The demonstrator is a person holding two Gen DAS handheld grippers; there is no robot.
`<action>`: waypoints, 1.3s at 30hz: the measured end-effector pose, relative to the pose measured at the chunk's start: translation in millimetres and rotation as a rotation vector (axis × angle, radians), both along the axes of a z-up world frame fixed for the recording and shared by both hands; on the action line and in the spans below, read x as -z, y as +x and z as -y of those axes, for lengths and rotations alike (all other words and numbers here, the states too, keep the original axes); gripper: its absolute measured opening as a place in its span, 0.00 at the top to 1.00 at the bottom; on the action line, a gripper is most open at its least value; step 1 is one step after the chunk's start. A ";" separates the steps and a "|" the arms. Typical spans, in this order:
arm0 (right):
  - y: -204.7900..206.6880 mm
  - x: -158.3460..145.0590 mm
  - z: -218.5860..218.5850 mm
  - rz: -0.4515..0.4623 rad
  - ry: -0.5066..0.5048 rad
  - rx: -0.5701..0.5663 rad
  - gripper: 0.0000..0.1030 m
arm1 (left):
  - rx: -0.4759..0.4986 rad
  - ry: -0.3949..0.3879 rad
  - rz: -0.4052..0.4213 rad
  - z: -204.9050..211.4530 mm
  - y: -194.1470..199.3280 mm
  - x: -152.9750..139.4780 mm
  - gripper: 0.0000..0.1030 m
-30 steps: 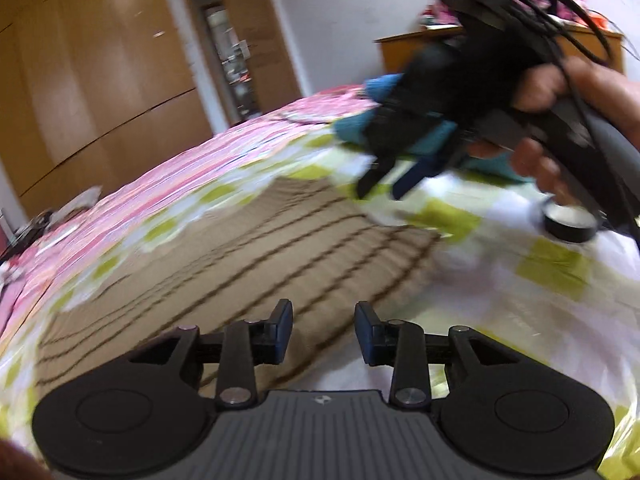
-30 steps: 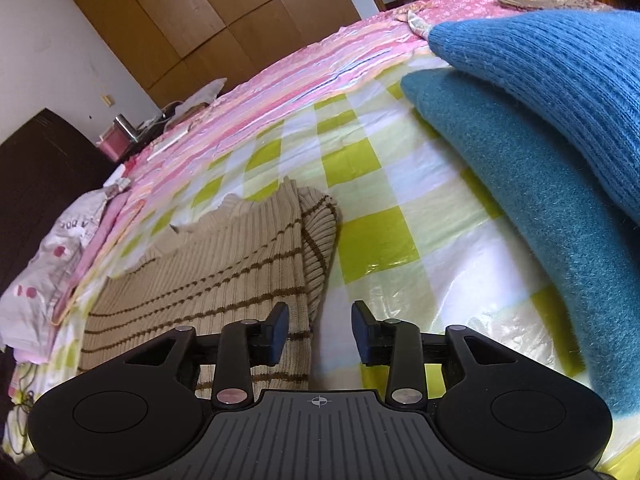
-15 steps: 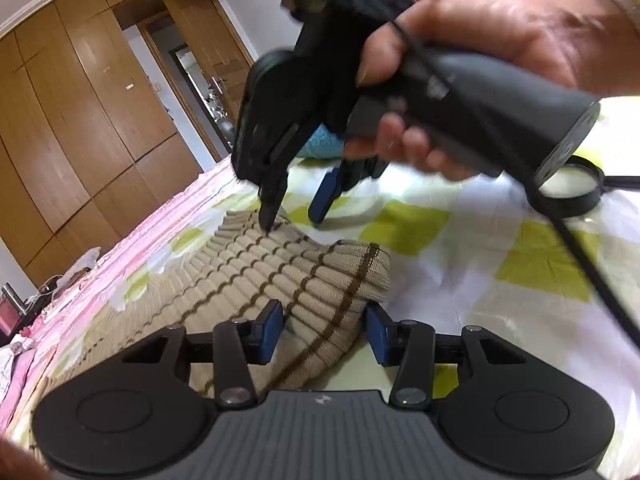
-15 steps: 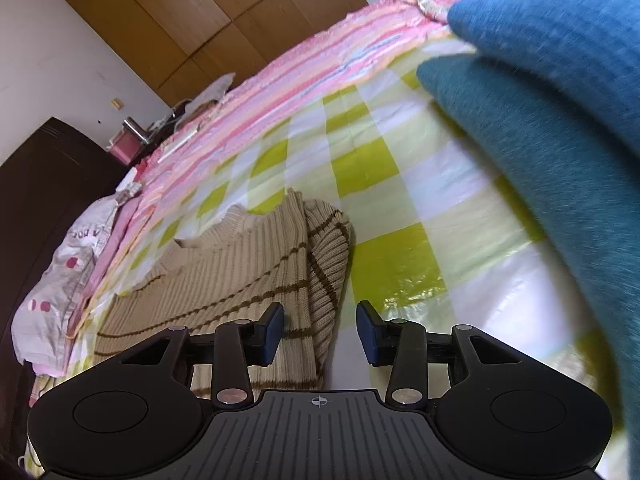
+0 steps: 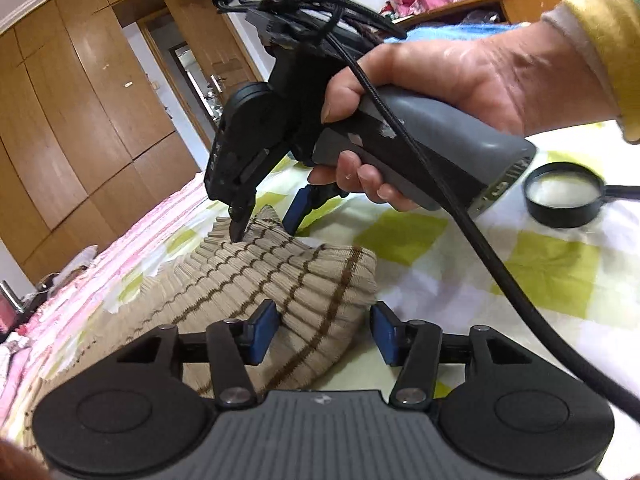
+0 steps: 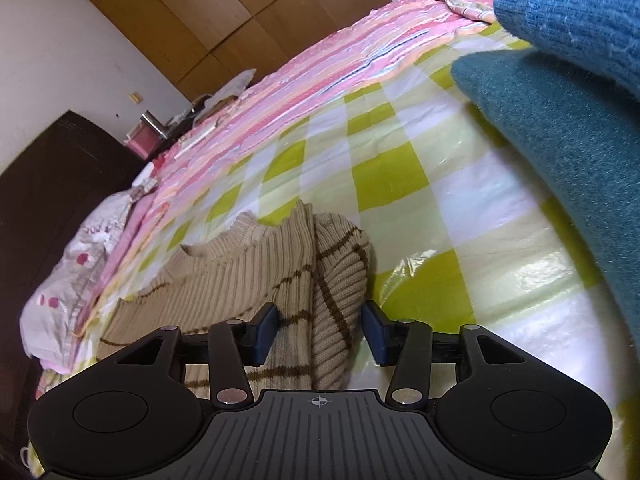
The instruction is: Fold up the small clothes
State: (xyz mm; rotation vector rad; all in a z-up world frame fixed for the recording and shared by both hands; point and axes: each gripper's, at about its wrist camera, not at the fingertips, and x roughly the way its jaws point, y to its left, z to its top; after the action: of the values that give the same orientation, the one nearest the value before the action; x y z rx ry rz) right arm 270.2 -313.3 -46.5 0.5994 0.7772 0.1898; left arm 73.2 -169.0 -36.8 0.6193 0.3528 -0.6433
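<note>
a beige ribbed sweater with brown stripes (image 5: 280, 280) is seen spread on a bed covered by a green-and-white checked plastic sheet (image 5: 552, 276), its folded, rounded edge lying between the blue pads of the left gripper (image 5: 323, 334), whose jaws are held wide apart and are not closed on the knit. the sweater fills the lower middle of the left wrist view, from the gripper toward 10 o'clock.

the right gripper (image 5: 266, 222) is pictured at 12 o'clock from the left one, gripped by a bare hand (image 5: 460, 92) with a yellow cuff; its jaws are parted, one dark fingertip (image 5: 237, 232) pressed onto the far ribbed edge of the sweater and the blue-padded one just beyond that edge, over the sheet. a black cable (image 5: 480, 240) is draped from the handle toward 4 o'clock. a magnifying glass (image 5: 564, 198) is left lying on the sheet at 2 o'clock, well apart from the sweater.

in the right wrist view, the right gripper (image 6: 320, 334) is shown open, straddling the same folded edge of the sweater (image 6: 256, 304), whose neckline points toward 11 o'clock. two folded knits, one teal (image 6: 560, 140) and one blue (image 6: 572, 20), are stacked at 2 o'clock. a pink striped bedspread (image 6: 320, 80) and wooden wardrobes (image 6: 224, 12) are seen beyond.
</note>
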 end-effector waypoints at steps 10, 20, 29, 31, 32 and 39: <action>8.8 1.3 5.2 -0.017 0.068 -0.012 0.81 | -0.069 -0.057 -0.060 5.3 7.7 -12.4 0.78; -3.3 -42.2 -12.1 0.069 0.134 0.000 0.85 | -0.153 -0.328 -0.160 -54.7 8.5 -61.1 0.83; 6.1 -97.0 -95.3 0.168 0.121 -0.089 0.85 | -0.297 -0.540 -0.200 -160.2 10.7 -92.5 0.84; 11.7 -102.0 -119.3 0.172 0.113 -0.113 0.85 | -0.328 -0.553 -0.190 -179.7 11.1 -93.4 0.84; 13.9 -103.0 -131.0 0.173 0.109 -0.124 0.85 | -0.344 -0.555 -0.185 -189.4 12.0 -93.1 0.84; 34.3 -103.0 -208.0 0.158 0.072 -0.204 0.86 | -0.441 -0.581 -0.201 -241.4 30.2 -87.1 0.84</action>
State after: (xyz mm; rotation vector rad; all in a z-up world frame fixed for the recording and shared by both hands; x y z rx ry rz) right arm 304.6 -105.2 56.5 0.5649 0.6796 0.4492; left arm 103.4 72.4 50.3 -0.0843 0.4485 -0.3531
